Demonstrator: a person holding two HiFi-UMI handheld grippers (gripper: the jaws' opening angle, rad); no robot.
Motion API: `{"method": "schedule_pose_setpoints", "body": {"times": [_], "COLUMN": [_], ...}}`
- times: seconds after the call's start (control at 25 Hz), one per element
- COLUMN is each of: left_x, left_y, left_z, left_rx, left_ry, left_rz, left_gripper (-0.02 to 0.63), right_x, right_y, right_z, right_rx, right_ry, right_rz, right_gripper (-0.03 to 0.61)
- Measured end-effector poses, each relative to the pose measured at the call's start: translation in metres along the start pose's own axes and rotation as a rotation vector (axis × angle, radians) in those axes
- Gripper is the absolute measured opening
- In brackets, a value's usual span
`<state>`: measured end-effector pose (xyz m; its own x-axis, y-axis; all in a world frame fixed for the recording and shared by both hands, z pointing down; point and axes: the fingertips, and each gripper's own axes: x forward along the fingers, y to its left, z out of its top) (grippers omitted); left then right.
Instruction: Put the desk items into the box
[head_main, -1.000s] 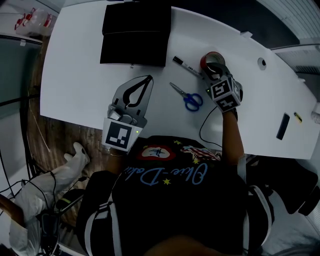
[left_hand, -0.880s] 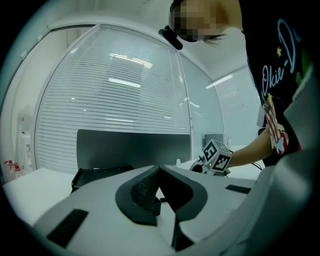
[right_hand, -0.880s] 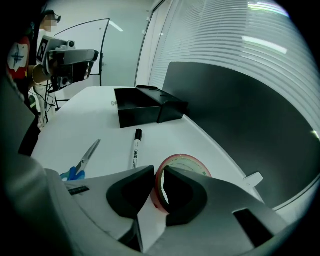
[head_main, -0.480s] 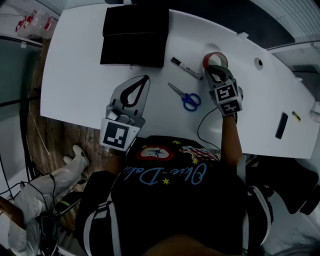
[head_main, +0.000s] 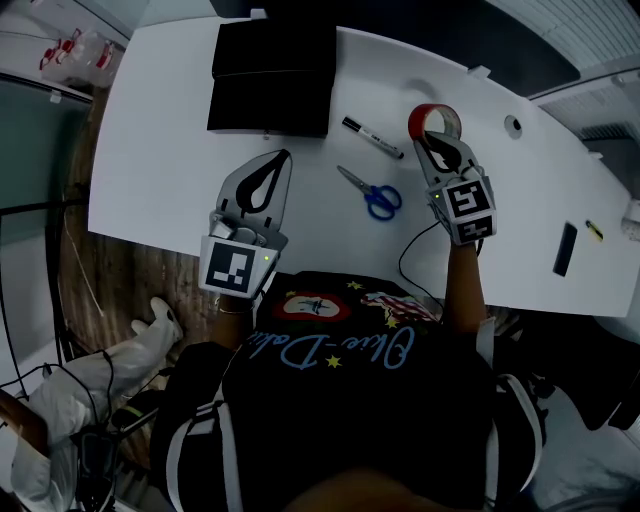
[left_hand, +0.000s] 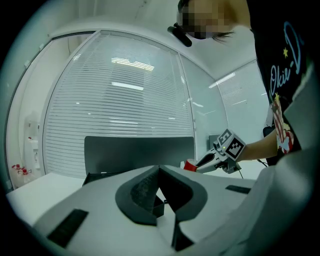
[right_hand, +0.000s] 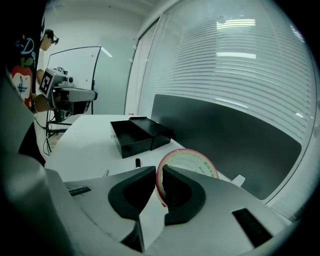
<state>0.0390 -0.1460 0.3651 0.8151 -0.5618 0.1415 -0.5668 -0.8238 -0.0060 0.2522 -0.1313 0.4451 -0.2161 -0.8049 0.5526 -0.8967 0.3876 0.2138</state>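
My right gripper (head_main: 433, 140) is shut on a red tape roll (head_main: 435, 118) and holds it on edge a little above the white desk (head_main: 160, 150). In the right gripper view the tape roll (right_hand: 192, 162) stands between the jaws of my right gripper (right_hand: 160, 175), which have just closed on its rim. An open black box (head_main: 270, 85) sits at the desk's far side. A black marker (head_main: 372, 138) and blue-handled scissors (head_main: 373, 194) lie between the two grippers. My left gripper (head_main: 283, 158) hovers near the desk's front edge, shut and empty. In the left gripper view, the left gripper (left_hand: 160, 169) shows closed tips.
A flat black object (head_main: 565, 250) lies at the desk's right, near a round cable hole (head_main: 513, 125). A thin cable (head_main: 408, 262) runs under my right arm. A dark partition panel (right_hand: 225, 135) stands along the desk's far edge behind the box (right_hand: 137, 135).
My right gripper has closed on the tape roll and lifted it off the desk, tipping it on edge. The left gripper has hardly moved.
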Motion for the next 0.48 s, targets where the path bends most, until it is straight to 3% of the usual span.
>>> {"method": "schedule_pose_setpoints", "body": {"times": [0.48], "left_x": [-0.018], "left_y": [-0.004], "left_z": [0.014], "left_rx": [0.01], "left_ry": [-0.027], "left_rz": [0.023], "left_gripper": [-0.005], "right_x": [-0.036], "right_y": [0.006], "right_z": [0.026], "right_rx": [0.014], "right_ry": [-0.127], "right_rz": [-0.029], "right_gripper": [0.048]}}
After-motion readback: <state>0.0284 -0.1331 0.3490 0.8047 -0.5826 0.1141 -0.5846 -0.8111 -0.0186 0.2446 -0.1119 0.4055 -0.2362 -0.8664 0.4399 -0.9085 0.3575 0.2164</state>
